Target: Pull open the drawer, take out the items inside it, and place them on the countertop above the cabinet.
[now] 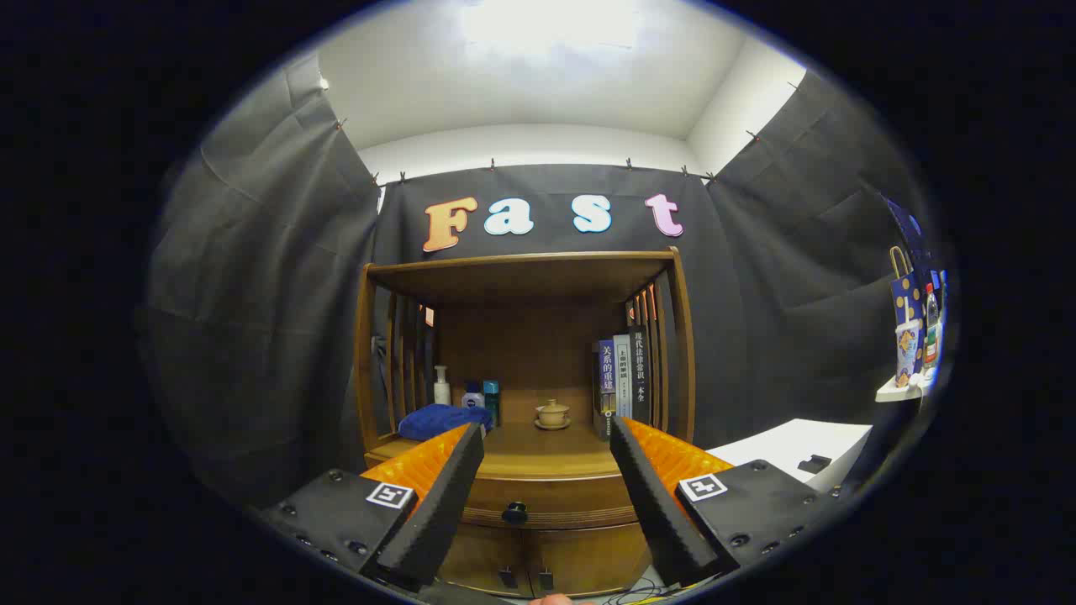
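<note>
Wooden cabinet with an open shelf bay above a closed drawer, seen along the gripper, whose fingers stand wide apart and hold nothing. On the worktop, from left to right: a folded blue cloth at the left edge; a white pump bottle and two small containers by the back left corner; a lidded tea cup on a saucer near the centre; upright books against the right side. The drawer's dark knob lies below the worktop's front edge, between the fingers and beyond them. Two lower doors sit beneath the drawer. A white surface lies right of the cabinet.
</note>
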The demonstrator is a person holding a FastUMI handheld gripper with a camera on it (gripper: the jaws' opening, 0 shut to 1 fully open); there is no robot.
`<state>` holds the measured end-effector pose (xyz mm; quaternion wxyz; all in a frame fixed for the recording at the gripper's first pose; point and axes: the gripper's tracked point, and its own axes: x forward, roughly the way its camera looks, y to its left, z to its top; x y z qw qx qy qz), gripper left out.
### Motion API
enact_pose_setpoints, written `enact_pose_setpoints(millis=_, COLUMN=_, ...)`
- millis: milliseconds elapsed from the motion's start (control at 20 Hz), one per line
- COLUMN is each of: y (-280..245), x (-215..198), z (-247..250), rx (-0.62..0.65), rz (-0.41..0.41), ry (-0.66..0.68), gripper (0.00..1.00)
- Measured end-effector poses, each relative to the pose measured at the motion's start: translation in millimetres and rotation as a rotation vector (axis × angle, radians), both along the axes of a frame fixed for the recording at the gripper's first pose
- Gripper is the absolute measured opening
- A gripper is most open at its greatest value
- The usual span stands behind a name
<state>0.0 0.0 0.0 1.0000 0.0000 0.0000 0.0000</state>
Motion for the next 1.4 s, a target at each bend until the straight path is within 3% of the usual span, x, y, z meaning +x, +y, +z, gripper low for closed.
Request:
enact_pose_setpoints(millis=1100, y=7, x=-5, z=-2, rx=-0.022, rz=0.019, ry=-0.02, gripper=0.99)
enact_pose_setpoints(millis=1400, y=15, x=29, z=-32, rx=-0.006, rz=0.029, ry=0.038, gripper=0.99)
